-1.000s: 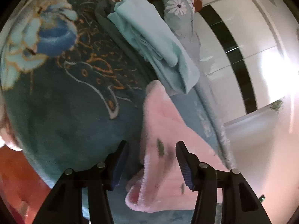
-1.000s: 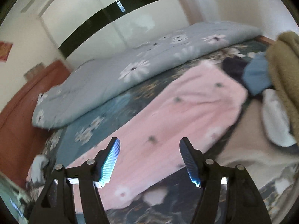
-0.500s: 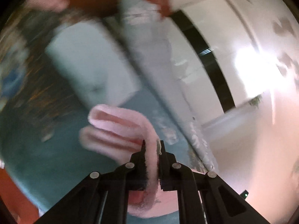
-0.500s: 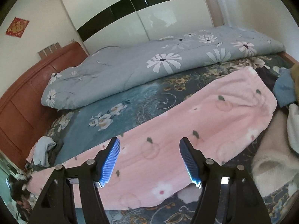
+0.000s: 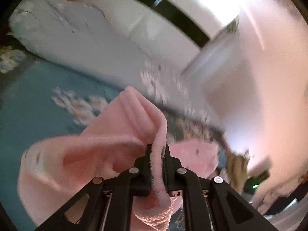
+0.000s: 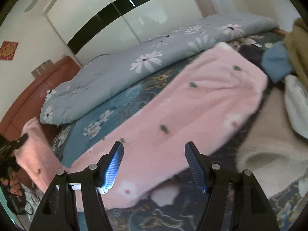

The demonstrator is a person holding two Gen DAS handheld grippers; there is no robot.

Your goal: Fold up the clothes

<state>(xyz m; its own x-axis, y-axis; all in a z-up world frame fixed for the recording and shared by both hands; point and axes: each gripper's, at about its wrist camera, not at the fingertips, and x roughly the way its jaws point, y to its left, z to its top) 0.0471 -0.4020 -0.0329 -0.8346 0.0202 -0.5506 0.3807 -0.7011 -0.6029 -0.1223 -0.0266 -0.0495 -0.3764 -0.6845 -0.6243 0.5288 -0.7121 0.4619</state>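
Pink fleece garment [image 5: 123,134]: my left gripper [image 5: 158,150] pinches its end, lifting it to fold over; right gripper [image 6: 154,163] hovers wide, empty.

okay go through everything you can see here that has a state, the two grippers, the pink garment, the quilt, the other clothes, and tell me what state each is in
left gripper: shut on the pink garment's edge.
right gripper: open, empty, above the garment.
pink fleece garment: spread along the bed, one end lifted.
floral quilt: bunched along the bed's far side.
cream garment: unfolded, in a heap.
wardrobe doors: closed.
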